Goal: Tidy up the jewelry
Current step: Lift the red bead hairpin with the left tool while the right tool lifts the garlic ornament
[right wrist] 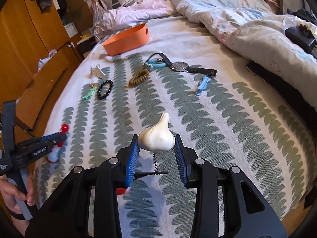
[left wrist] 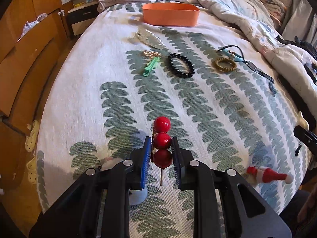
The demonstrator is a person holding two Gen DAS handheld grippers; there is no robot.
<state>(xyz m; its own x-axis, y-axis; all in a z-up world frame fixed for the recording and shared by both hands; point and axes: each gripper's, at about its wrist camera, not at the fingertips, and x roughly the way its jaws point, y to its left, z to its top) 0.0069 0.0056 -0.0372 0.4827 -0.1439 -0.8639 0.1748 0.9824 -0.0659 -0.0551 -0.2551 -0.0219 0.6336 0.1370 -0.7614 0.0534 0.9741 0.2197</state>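
In the left wrist view my left gripper is shut on a hair stick of three red balls, its blue pads pressing the lower two balls. My right gripper is shut on a white garlic-shaped clip with a spring hanging under it. Both hang over the leaf-patterned bedspread. Farther back lie a black bead bracelet, a green clip, a gold coil tie, a watch and a blue clip. An orange tray stands at the far end.
A Santa clip lies on the bed near my left gripper. A rumpled duvet covers the right and back. A wooden wardrobe runs along the left. A black box rests on the duvet. A hand holds the left gripper's handle.
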